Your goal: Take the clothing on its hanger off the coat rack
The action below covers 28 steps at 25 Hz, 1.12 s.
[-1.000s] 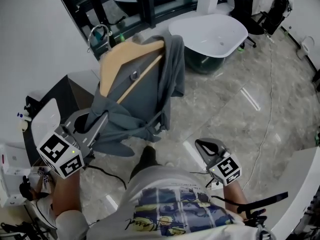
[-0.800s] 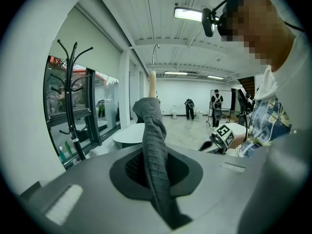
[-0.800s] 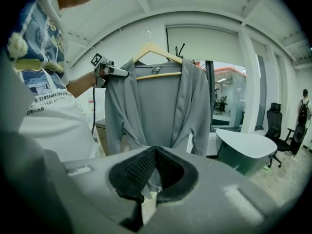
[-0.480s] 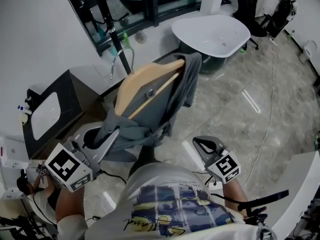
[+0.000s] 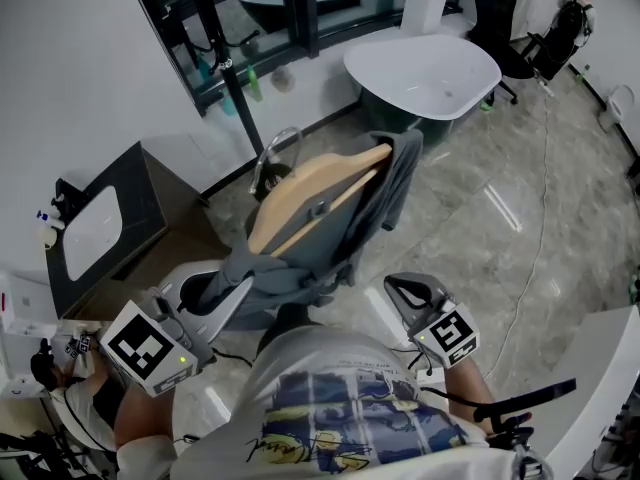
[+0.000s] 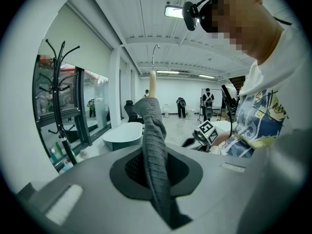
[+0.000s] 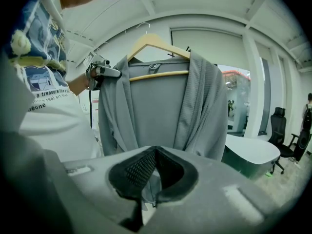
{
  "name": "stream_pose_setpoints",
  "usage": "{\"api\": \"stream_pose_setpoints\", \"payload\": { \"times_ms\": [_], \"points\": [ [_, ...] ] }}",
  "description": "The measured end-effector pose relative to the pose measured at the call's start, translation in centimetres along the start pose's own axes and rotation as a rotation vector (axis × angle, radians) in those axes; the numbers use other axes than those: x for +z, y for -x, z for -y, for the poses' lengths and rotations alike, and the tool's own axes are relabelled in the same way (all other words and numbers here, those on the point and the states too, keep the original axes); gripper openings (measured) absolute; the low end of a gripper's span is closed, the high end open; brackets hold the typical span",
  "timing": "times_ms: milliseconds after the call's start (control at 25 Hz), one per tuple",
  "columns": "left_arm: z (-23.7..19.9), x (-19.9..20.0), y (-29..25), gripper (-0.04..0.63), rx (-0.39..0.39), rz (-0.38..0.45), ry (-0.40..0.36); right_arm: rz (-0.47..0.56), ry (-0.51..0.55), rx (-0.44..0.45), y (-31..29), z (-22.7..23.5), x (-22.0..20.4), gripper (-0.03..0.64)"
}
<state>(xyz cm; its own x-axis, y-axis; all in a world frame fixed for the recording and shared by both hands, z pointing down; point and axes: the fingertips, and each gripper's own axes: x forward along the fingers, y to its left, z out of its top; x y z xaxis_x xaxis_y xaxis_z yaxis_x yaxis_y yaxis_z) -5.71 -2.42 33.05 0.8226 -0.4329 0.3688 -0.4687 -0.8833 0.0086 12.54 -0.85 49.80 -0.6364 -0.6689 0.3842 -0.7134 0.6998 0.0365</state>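
The cardigan (image 5: 398, 183) on its hanger (image 5: 295, 203) has swung clear of the coat rack (image 6: 58, 101), its hook now in free air above the floor, so the removal looks done. The left gripper (image 5: 228, 293) clamps the cardigan's edge. The right gripper (image 5: 402, 288) is clenched on nothing.

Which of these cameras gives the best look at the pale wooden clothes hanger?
The right gripper view: the pale wooden clothes hanger faces it, with hook, both shoulders and crossbar showing, carrying the grey knitted cardigan. The head view sees the hanger tilted, from above; the left gripper view catches only its thin edge.
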Motion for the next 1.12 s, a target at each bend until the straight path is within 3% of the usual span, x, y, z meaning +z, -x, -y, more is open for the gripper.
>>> {"api": "stream_pose_setpoints", "payload": {
  "times_ms": [440, 1120],
  "points": [
    [1.6, 0.2, -0.2, 0.008, -0.045, 0.000, -0.049, 0.002, 0.016, -0.005, 0.3, 0.0, 0.1, 0.002],
    [1.5, 0.3, -0.4, 0.008, -0.053, -0.001, -0.048, -0.007, 0.024, 0.004, -0.1, -0.2, 0.2, 0.002]
  ]
}}
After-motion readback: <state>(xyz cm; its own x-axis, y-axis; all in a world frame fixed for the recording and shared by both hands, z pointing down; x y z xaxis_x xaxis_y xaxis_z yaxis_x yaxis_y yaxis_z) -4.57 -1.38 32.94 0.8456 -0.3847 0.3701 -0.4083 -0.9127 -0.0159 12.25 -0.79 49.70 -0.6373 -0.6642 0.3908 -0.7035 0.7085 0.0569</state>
